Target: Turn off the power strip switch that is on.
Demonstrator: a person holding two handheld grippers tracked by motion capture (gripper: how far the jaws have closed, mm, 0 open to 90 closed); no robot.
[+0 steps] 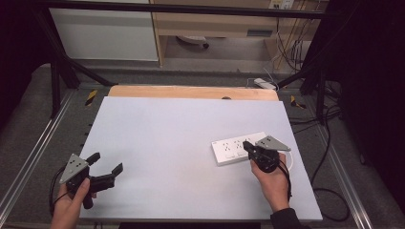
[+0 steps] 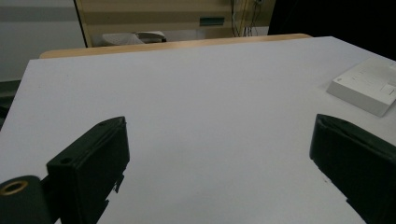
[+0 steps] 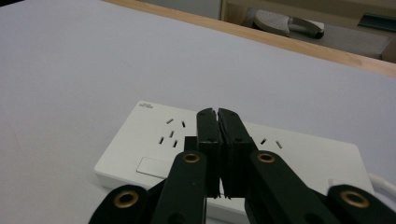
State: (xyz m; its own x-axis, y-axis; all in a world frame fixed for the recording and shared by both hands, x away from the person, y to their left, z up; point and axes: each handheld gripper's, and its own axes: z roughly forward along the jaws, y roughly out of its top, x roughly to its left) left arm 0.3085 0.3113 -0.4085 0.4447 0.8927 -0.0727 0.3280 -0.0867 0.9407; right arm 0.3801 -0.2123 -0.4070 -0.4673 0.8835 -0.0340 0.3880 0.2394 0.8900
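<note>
Hovering over the white power strip [image 1: 239, 147] on the table's [image 1: 181, 138] right side, the right gripper [image 1: 250, 149] has jaws pressed together, tips above the sockets, holding nothing. Left gripper [image 1: 106, 168] rests near the left edge, jaws spread wide, empty. Likely about to press a switch button [image 3: 152, 166]; next move needs a careful downward poke.

power strip [image 3: 299, 154]: smooth white plastic | table [image 1: 181, 138]: matt, wood edge

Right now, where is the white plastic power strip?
In the high view, the white plastic power strip lies on the table's right side, directly under the right gripper, whose jaws are shut above its sockets.
</note>
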